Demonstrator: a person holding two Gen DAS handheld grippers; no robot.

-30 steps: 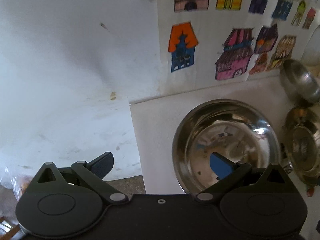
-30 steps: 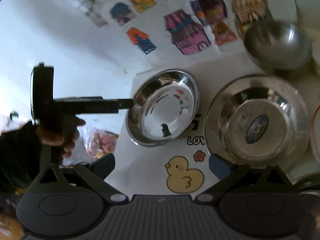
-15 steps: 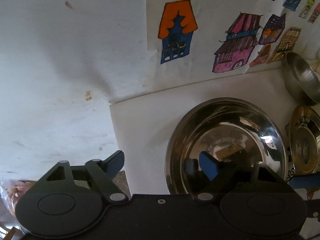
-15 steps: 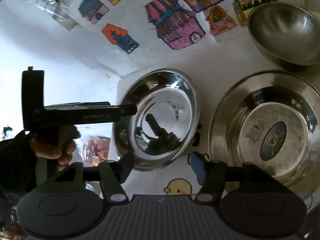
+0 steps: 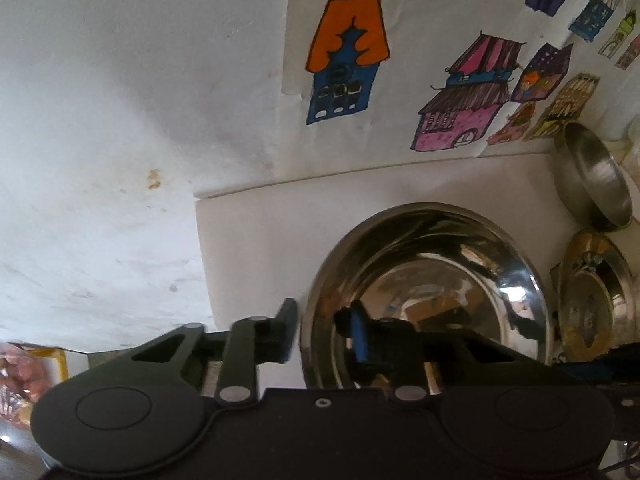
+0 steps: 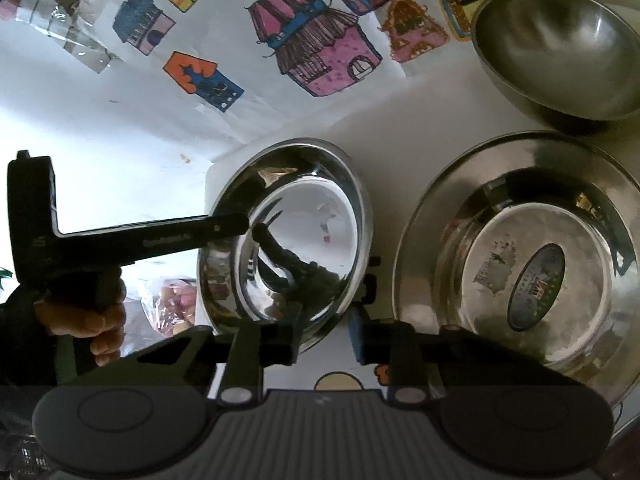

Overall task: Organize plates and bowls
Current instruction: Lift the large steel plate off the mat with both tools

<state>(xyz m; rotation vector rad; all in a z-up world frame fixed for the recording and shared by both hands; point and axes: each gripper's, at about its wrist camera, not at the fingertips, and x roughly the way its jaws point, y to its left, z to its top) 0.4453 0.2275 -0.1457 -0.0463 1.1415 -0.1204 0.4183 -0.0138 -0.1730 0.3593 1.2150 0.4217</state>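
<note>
A shiny steel bowl (image 5: 432, 292) (image 6: 296, 236) stands on the white table near its left edge. My left gripper (image 5: 324, 336) straddles the bowl's left rim, one finger outside and the blue pad (image 5: 358, 338) inside against the wall. Its jaws are closing on that rim. In the right wrist view the left gripper (image 6: 240, 224), held by a hand (image 6: 96, 320), reaches in from the left. My right gripper (image 6: 326, 340) straddles the bowl's near right rim, and its jaws are closing on it too.
A wide steel plate (image 6: 516, 268) with an oval sticker lies right beside the bowl. A deeper steel bowl (image 6: 560, 48) stands behind it by the wall of house drawings (image 6: 316, 52). The table's left edge (image 5: 204, 260) drops off, with a bag (image 6: 172, 300) below.
Both grippers came down and forward onto the steel bowl. Their jaws went from wide open to nearly together, each with a rim of the bowl between them.
</note>
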